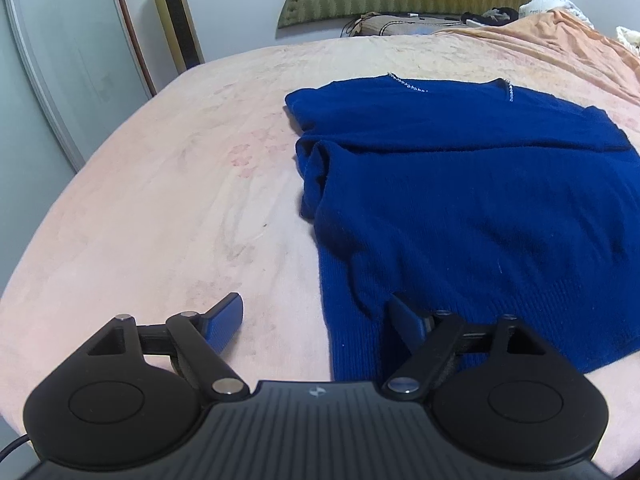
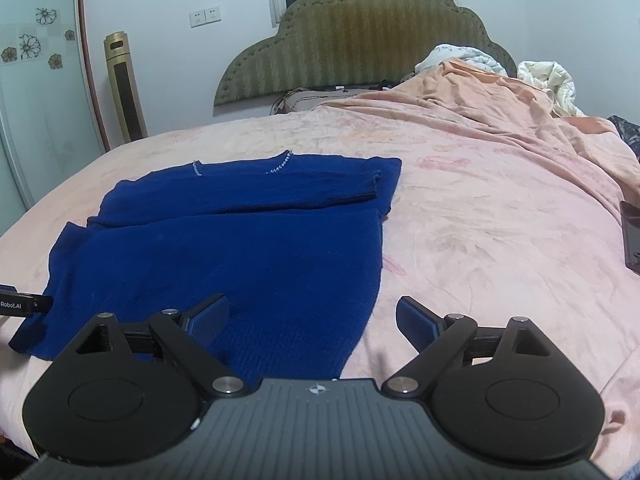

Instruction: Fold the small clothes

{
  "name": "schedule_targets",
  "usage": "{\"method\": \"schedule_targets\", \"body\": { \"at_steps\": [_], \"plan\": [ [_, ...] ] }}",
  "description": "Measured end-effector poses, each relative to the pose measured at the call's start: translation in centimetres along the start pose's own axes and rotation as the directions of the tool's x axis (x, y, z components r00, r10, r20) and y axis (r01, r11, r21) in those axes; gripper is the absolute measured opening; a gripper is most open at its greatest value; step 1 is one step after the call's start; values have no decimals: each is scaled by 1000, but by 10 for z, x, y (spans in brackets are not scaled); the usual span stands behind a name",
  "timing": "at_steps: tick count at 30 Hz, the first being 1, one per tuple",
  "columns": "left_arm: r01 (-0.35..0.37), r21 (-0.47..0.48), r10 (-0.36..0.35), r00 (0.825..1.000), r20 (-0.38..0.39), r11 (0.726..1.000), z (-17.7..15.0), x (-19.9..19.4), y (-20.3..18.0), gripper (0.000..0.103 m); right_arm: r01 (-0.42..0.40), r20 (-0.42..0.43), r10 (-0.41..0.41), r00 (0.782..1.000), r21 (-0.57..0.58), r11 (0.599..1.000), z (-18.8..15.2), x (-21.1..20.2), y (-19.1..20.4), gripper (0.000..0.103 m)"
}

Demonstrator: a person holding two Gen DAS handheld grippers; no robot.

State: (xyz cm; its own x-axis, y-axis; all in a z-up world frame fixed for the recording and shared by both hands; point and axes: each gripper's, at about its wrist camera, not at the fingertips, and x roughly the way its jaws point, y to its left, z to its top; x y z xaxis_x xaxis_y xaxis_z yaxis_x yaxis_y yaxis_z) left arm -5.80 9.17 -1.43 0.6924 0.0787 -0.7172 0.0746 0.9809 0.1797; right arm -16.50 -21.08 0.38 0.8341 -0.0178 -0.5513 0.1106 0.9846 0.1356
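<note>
A dark blue knit sweater (image 1: 460, 200) lies flat on the pink bed sheet (image 1: 160, 200), beaded neckline at the far end and both sleeves folded across the chest. My left gripper (image 1: 316, 304) is open at the hem's near left corner, one finger over the sheet and the other over the knit. In the right wrist view the sweater (image 2: 240, 240) fills the left half. My right gripper (image 2: 313, 304) is open at the hem's near right corner, its left finger above the knit and its right finger above the sheet (image 2: 500, 240). Nothing is gripped by either.
A green padded headboard (image 2: 360, 40) closes the far end. A rumpled orange blanket (image 2: 480, 100) and white quilt (image 2: 552, 80) are heaped at the back right. A dark flat object (image 2: 632, 236) lies at the right edge. A gold tower fan (image 2: 124, 88) and sliding door (image 1: 60, 80) stand to the left.
</note>
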Motion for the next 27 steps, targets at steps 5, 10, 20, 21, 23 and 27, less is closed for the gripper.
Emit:
{"method": "schedule_targets", "body": {
  "at_steps": [5, 10, 20, 21, 23, 27],
  "plan": [
    [-45, 39, 45, 999, 6, 998, 0, -3, -11, 81, -5, 9, 5, 1000, 24, 1000, 0, -2, -1, 92],
    [-67, 50, 66, 998, 15, 996, -3, -6, -15, 81, -18, 8, 18, 1000, 9, 1000, -4, -4, 5, 92],
    [-53, 25, 53, 999, 10, 998, -7, -10, -13, 81, -29, 4, 29, 1000, 25, 999, -10, -11, 6, 92],
    [-50, 21, 50, 999, 9, 999, -7, -11, -12, 81, -33, 1, 33, 999, 29, 999, -11, -11, 6, 92],
    [-45, 15, 45, 999, 7, 999, -8, -12, -11, 81, -40, -3, 40, 999, 36, 999, -13, -11, 5, 92],
    [-34, 2, 34, 999, -1, 999, -10, -12, -9, 81, -65, -19, 66, 998, 49, 997, -16, -11, 5, 92]
  ]
}}
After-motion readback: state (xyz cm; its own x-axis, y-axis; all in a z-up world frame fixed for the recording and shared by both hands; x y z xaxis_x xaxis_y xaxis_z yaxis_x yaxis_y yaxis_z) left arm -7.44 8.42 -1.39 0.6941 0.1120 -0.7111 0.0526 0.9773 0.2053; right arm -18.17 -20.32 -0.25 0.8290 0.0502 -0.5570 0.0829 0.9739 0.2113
